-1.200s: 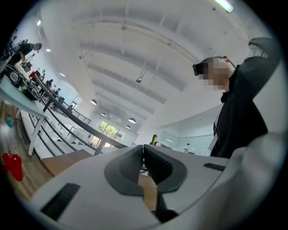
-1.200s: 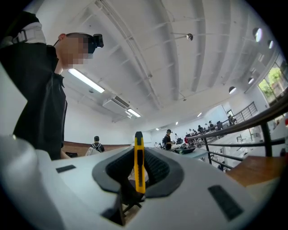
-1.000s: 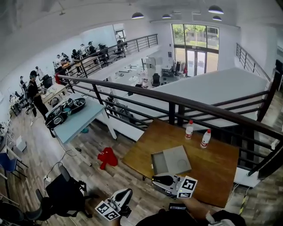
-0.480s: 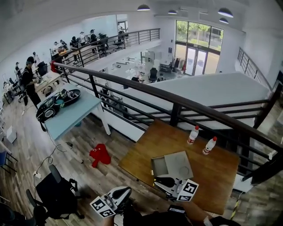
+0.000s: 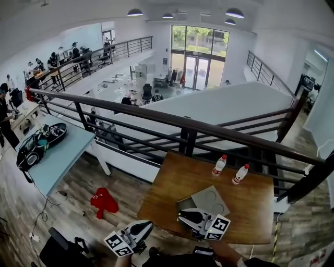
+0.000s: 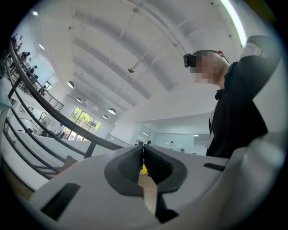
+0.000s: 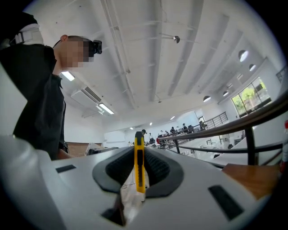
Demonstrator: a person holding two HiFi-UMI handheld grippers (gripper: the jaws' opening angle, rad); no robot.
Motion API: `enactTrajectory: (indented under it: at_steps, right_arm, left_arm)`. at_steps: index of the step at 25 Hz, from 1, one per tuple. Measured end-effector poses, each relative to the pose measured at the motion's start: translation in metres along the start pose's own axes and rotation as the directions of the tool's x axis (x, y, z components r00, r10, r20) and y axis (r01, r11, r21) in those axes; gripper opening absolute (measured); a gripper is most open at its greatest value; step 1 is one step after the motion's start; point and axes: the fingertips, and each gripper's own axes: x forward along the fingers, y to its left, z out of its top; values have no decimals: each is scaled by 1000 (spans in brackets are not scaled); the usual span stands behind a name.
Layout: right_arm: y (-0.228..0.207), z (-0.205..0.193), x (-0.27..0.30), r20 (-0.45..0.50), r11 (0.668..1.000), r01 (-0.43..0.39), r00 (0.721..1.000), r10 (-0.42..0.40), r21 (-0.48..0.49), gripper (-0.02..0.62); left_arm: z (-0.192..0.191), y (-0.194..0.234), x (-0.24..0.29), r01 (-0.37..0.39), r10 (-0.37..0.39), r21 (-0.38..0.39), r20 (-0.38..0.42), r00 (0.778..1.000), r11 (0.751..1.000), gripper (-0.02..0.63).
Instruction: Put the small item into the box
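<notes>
This is a large open-plan work hall on two levels, part office and part workshop. A wooden desk [image 5: 172,183] stands on a mezzanine behind a black metal railing [image 5: 156,119]. Below lie a pale blue table [image 5: 58,159] carrying equipment and rows of workstations [image 5: 148,86]. People [image 5: 78,52] work along the far balcony [image 5: 99,61]. Tall glass doors [image 5: 197,70] and pendant lamps [image 5: 134,12] complete the hall.

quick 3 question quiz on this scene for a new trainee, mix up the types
1. True or false: the left gripper has its jaws together with nothing between them.
2. What is the right gripper shut on? A) tape B) yellow cutter C) nothing
3. How many bottles stand on the table?
Key: 1 true; 2 B; 3 two.
</notes>
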Motion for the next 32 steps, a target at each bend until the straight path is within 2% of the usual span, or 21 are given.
enactTrajectory:
  at_steps: [7,13,16,19,23,26,32]
  right_arm:
    - [-21,-8,28,2,987,161,987,-161,-1,72]
    - [-41,-30,27,-9,949,316,949,-316,-14,72]
    - [-60,-34,17,-8,934,357,934,-357,-11,72]
    - [-84,-25,-2,-15,920,392,920,-393,-23,72]
    - [-101,-26,-28,-6,893,448,894,-449,-32,72]
    - [-116,-27,-36,4,886,463,886,-463,-14,72]
    - [-142,-57,-50,-40,856,516,856,-516,8,72]
  left_arm:
    - [9,56,3,127,-131,-69,-69,989,990,17]
    - [-10,103,19,217,-235,-142,-131,963,966,17]
    - [-5,121,43,229,-249,-138,-150,957,964,17]
    - [-6,123,73,235,-257,-132,-186,948,963,17]
    - [-23,119,89,249,-273,-123,-266,924,961,17]
    - [-29,122,105,250,-277,-124,-296,914,960,17]
    - [-61,125,132,284,-330,-178,-354,875,942,17]
